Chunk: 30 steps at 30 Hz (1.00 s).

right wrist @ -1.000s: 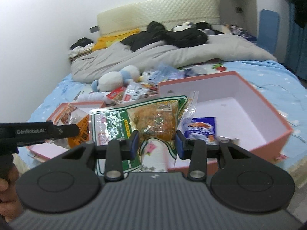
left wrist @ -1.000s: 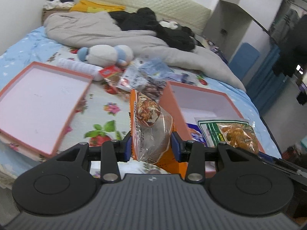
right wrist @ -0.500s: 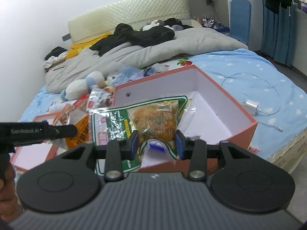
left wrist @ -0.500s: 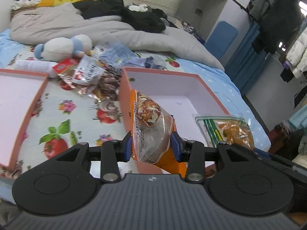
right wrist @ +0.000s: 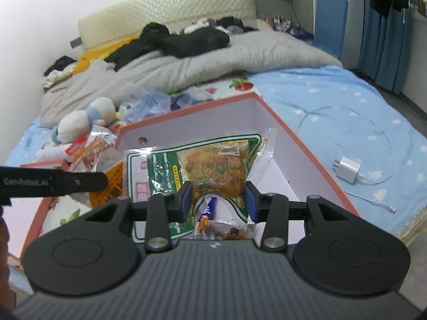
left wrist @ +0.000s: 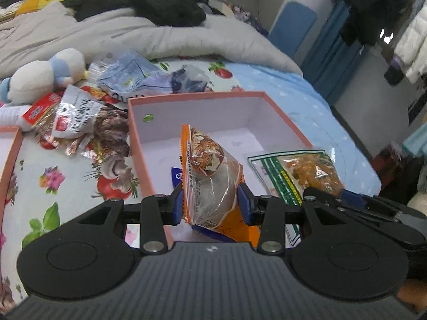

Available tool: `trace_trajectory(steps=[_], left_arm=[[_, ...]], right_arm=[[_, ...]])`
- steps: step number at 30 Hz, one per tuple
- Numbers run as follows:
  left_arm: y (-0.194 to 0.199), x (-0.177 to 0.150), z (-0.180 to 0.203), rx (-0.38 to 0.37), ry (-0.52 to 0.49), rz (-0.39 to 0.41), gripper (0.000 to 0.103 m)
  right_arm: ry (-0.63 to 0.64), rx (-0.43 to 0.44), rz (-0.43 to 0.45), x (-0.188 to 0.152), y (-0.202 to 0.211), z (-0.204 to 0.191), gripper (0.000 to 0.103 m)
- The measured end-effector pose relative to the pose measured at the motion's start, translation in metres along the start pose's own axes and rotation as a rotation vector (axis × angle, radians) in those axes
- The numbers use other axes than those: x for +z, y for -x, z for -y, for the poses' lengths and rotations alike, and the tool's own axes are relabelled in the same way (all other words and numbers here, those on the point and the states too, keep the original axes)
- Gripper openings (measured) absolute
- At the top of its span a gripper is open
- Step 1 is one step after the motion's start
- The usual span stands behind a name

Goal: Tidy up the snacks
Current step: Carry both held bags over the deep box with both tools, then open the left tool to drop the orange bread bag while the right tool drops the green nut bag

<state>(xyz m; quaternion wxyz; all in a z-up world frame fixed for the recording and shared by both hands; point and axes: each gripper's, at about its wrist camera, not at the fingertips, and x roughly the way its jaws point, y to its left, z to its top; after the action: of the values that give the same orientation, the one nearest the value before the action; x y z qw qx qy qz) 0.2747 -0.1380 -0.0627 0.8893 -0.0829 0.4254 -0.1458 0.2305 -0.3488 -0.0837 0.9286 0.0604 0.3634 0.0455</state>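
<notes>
Snacks hang over the pink-lined box (left wrist: 280, 117): the orange snack bag (left wrist: 210, 176) is clamped in the left tool (left wrist: 210, 204), and just to its right the green-striped snack bag (right wrist: 213, 170) is clamped in the right tool (right wrist: 218, 200). More packets (left wrist: 77, 122) lie on the bed ahead-left.

Orange snack packet (left wrist: 210, 176) and green-striped snack bag (right wrist: 213, 170) held above open pink box (left wrist: 240, 106).

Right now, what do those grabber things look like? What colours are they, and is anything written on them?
Both look alike. The left gripper and the right gripper have matte black bodies with ribbed tops, two round discs, silver screws and black link bars. Their fingers end in blue pads. In the right wrist view, the left gripper's side reads "GenRobot.AI" in white letters. No cables show.
</notes>
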Motion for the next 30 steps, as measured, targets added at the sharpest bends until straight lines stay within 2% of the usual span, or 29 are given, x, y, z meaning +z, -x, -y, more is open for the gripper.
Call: trace_trajectory(steps=[4,11,14,15,16,17,21,30], left_arm=[[-0.018,0.012,0.001,0.010,0.005,-0.017,0.046],[-0.024,0.015,0.001,0.014,-0.003,-0.025,0.046],[-0.022,0.014,0.001,0.023,-0.006,-0.026,0.054],[-0.020,0.014,0.000,0.026,-0.004,-0.018,0.062],[-0.018,0.014,0.000,0.028,-0.004,-0.009,0.069],[-0.016,0.013,0.001,0.026,-0.006,-0.001,0.069],[-0.005,0.011,-0.001,0.012,-0.011,0.021,0.069],[0.022,-0.005,-0.006,0.022,-0.025,0.063,0.069]], right_arm=[[-0.017,-0.013,-0.035,0.000,-0.015,0.008,0.045],[-0.038,-0.003,-0.060,-0.004,-0.020,0.015,0.047],[-0.033,0.003,-0.062,-0.004,-0.020,0.015,0.048],[-0.032,0.001,-0.061,-0.004,-0.020,0.015,0.049],[-0.032,-0.001,-0.061,-0.004,-0.019,0.015,0.052],[-0.032,-0.001,-0.058,-0.004,-0.018,0.014,0.054],[-0.038,0.015,-0.039,-0.003,-0.012,0.012,0.077],[-0.044,0.052,0.002,-0.009,0.008,0.000,0.077]])
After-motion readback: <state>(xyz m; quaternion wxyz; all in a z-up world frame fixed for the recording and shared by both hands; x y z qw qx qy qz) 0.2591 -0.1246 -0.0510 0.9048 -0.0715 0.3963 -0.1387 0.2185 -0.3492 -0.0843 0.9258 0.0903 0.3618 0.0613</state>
